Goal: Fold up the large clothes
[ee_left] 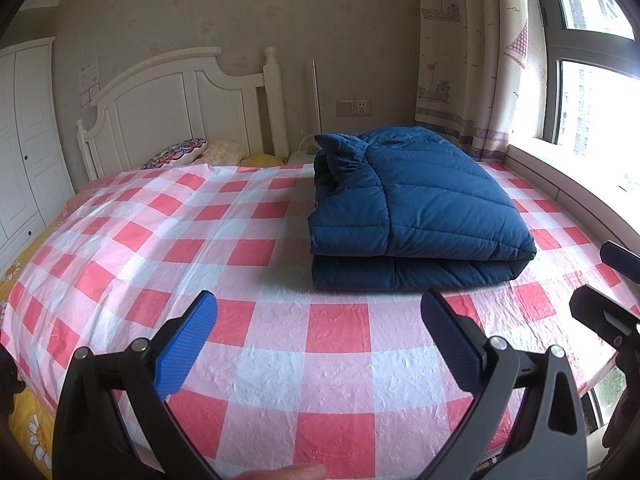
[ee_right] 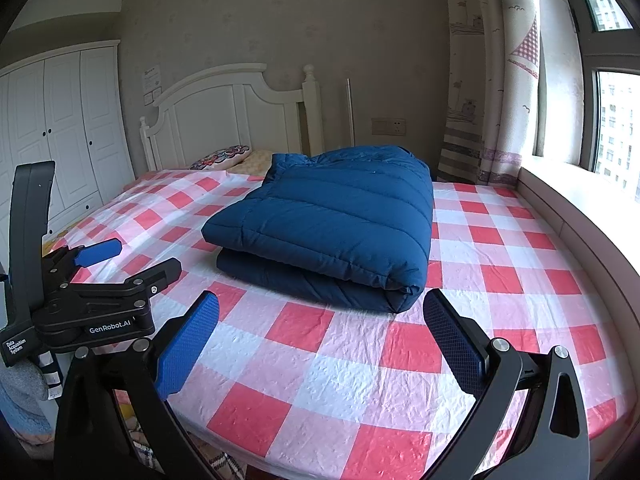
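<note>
Jacket (ee_left: 416, 208) folded at 12 o'clock: puffy, light, slippery; pinch corners. Left gripper (ee_left: 320, 344), right gripper (ee_right: 320, 344) jaws released.

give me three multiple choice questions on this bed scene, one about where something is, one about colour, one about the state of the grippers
1. Where does the folded jacket lie?
A. on the checked bed cover
B. on the window sill
C. on the floor

2. What colour is the jacket?
A. yellow
B. dark blue
C. grey

3. How do the two grippers stand?
A. both shut on the jacket
B. left shut on it, right open
C. both open, clear of the jacket

Answers:
1 A: it rests on the red and white bed cover, toward the window side.
2 B: its quilted cloth is dark blue in both views.
3 C: the left gripper and right gripper show spread blue pads with only bed cover between them, the jacket lying beyond.
</note>
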`<state>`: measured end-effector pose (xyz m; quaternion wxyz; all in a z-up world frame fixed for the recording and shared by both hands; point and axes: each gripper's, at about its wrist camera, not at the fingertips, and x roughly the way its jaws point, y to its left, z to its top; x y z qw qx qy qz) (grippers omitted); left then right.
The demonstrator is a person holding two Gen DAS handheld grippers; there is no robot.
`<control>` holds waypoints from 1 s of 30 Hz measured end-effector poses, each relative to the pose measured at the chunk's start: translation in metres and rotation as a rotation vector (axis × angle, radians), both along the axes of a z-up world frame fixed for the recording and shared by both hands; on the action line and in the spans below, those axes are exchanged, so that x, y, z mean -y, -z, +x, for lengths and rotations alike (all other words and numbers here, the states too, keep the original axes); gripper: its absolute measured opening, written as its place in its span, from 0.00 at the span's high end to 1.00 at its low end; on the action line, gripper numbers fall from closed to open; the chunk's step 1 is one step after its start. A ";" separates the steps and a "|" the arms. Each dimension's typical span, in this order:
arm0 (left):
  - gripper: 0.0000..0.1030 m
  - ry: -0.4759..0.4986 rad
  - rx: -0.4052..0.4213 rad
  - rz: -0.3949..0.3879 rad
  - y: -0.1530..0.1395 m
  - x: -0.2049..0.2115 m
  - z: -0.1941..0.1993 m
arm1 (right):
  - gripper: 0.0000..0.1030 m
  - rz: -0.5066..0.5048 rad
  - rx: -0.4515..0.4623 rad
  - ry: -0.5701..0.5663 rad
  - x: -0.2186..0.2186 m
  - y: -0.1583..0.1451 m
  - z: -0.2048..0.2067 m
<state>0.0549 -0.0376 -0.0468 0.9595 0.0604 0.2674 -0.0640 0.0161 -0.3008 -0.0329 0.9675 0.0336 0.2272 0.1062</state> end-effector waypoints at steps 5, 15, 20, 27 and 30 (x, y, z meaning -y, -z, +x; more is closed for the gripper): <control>0.02 -0.001 0.003 0.001 0.000 0.002 -0.001 | 0.05 0.001 0.000 -0.001 -0.002 0.000 0.000; 0.02 0.030 0.049 0.030 -0.004 0.013 -0.001 | 0.05 -0.001 -0.015 -0.009 -0.008 0.009 0.008; 0.02 0.071 0.104 0.007 -0.005 0.016 0.004 | 0.05 0.026 -0.022 0.003 -0.006 0.010 0.022; 0.02 0.106 -0.022 -0.009 -0.013 -0.018 0.078 | 0.05 0.025 -0.055 0.015 0.018 -0.001 0.062; 0.02 -0.066 -0.035 -0.019 -0.028 -0.088 0.144 | 0.05 -0.011 -0.043 0.121 0.072 -0.024 0.082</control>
